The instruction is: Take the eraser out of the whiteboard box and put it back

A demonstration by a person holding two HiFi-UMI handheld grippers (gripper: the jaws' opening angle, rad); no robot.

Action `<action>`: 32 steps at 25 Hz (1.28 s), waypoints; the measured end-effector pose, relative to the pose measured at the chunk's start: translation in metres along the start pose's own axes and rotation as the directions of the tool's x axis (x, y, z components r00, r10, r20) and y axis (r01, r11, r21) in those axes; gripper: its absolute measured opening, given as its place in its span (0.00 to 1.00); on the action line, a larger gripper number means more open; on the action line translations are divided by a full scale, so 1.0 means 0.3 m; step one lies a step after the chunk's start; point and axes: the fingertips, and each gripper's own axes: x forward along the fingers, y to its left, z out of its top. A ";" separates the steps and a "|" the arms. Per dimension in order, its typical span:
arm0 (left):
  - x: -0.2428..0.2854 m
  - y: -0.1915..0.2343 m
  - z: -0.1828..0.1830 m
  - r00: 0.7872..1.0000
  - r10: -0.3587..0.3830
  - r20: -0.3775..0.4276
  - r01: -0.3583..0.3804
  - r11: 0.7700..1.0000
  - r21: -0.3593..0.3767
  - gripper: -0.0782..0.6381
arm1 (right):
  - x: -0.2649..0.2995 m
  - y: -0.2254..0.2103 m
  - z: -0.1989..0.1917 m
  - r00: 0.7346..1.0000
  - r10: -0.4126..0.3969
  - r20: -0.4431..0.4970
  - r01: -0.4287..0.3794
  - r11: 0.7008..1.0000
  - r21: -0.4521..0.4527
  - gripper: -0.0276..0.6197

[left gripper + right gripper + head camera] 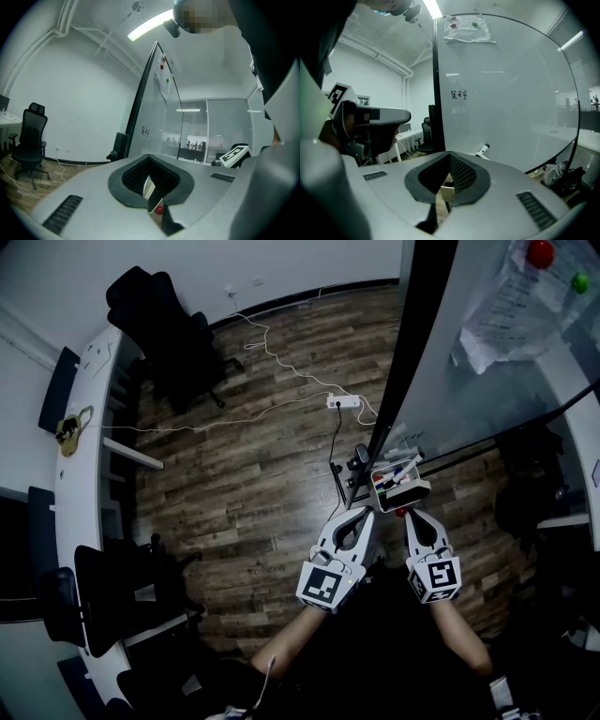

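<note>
A whiteboard [487,381] stands over a wooden floor. The whiteboard box [378,486], holding markers, hangs at its lower edge. The left gripper [367,512] is closed on a thin white edge of the box. The right gripper [411,514] is closed on the pale eraser [412,493] at the box's near end.

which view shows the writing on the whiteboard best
Right gripper view: the writing faces the camera on the whiteboard. The left gripper view shows it small and slanted; the head view shows none.
</note>
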 end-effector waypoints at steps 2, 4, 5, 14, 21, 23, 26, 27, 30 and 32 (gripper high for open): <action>-0.018 -0.003 -0.007 1.000 -0.006 0.001 0.006 1.000 -0.007 0.12 | -0.016 0.014 0.014 1.000 -0.011 0.012 0.011 1.000 0.010 0.07; -0.039 -0.010 -0.020 1.000 -0.024 -0.008 0.024 1.000 -0.003 0.12 | -0.037 0.035 0.026 0.999 -0.023 0.023 0.023 1.000 0.016 0.07; -0.049 -0.014 -0.018 0.999 -0.033 -0.010 0.033 0.999 0.000 0.12 | -0.049 0.047 0.030 0.999 -0.030 0.028 0.030 0.999 0.023 0.07; -0.187 -0.060 -0.010 0.992 -0.129 -0.009 0.129 0.991 -0.035 0.12 | -0.203 0.157 0.053 0.987 -0.141 0.075 0.134 0.986 0.099 0.07; -0.265 -0.108 0.005 0.979 -0.204 -0.015 0.204 0.979 -0.030 0.12 | -0.335 0.242 0.075 0.967 -0.230 0.111 0.219 0.970 0.105 0.07; -0.277 -0.116 -0.001 0.979 -0.202 -0.012 0.201 0.979 -0.038 0.12 | -0.364 0.247 0.075 0.963 -0.242 0.116 0.230 0.967 0.110 0.07; -0.290 -0.134 -0.003 0.978 -0.206 -0.020 0.206 0.978 -0.016 0.12 | -0.401 0.240 0.070 0.959 -0.258 0.121 0.242 0.961 0.132 0.07; -0.291 -0.141 0.003 0.979 -0.204 -0.017 0.204 0.979 -0.025 0.12 | -0.412 0.235 0.070 0.957 -0.262 0.124 0.244 0.959 0.142 0.07; -0.287 -0.163 0.015 0.980 -0.198 -0.018 0.197 0.980 -0.033 0.12 | -0.445 0.221 0.068 0.954 -0.269 0.132 0.245 0.954 0.173 0.07; -0.288 -0.181 0.019 0.981 -0.192 -0.015 0.191 0.981 -0.027 0.12 | -0.471 0.217 0.063 0.953 -0.268 0.139 0.240 0.952 0.193 0.07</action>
